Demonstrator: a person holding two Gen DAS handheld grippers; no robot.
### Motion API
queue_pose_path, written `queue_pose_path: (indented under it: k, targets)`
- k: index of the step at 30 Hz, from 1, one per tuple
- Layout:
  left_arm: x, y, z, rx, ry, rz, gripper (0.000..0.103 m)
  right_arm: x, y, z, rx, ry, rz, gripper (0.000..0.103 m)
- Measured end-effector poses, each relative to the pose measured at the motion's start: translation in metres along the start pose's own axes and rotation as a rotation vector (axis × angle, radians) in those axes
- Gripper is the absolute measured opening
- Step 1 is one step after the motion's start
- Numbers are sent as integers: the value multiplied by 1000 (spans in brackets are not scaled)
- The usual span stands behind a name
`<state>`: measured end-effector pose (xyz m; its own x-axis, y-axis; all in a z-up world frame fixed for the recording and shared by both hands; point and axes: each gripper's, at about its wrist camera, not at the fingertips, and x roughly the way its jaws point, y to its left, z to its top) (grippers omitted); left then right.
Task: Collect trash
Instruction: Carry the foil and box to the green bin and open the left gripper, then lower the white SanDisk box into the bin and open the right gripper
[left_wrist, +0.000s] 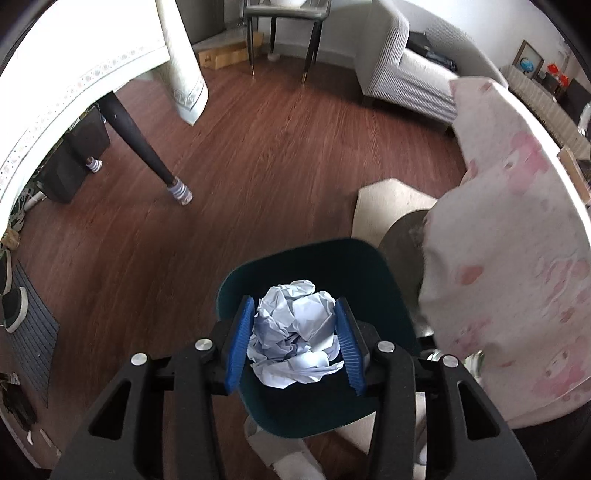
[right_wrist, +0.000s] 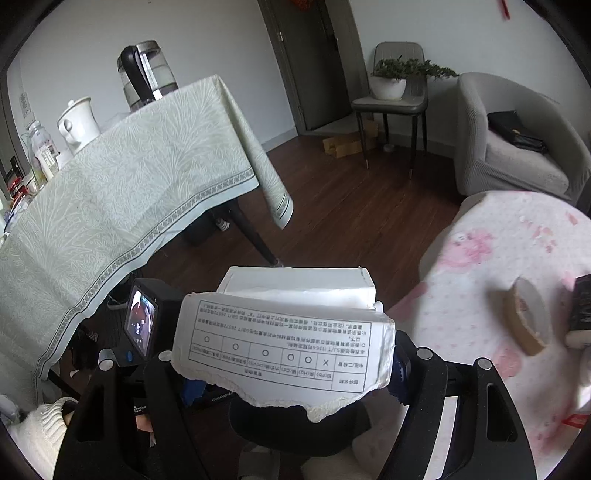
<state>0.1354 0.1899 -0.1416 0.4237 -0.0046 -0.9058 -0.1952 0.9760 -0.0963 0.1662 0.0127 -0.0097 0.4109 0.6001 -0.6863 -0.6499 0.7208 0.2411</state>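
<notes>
Crumpled paper (left_wrist: 295, 332) sits low in the left wrist frame, pinched between the blue pads of the left hand-held gripper (left_wrist: 295, 345) over a dark green bin (left_wrist: 295, 266). It looks light, soft and springy, best squeezed across its bulk. The right hand-held gripper (right_wrist: 291, 384), jaws fairly wide, clamps a torn white carton (right_wrist: 288, 339) at bottom centre: light, stiffer, apt to buckle, best held by its flat sides.

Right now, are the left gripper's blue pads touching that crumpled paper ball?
Touching. The left wrist view shows the left gripper with both blue pads pressed against the sides of the crumpled paper ball, above the dark bin.
</notes>
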Motion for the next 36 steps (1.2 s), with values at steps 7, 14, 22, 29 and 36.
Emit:
queue_pose_path:
  k: [7, 14, 22, 29, 36]
  targets:
    - [3, 16, -6, -42, 19, -31, 56, 34, 8, -4, 31, 65, 54, 76]
    - [-23, 36, -6, -56, -62, 5, 60, 65, 16, -11, 23, 135, 48, 76]
    - [-60, 69, 1, -150, -157, -3, 57, 105, 10, -33, 21, 235, 12, 76]
    - [-92, 62, 8, -127, -259, 37, 49, 138, 10, -54, 0, 331, 0, 76]
    - [-99, 59, 12, -134, -267, 28, 43, 155, 15, -75, -45, 410, -13, 76]
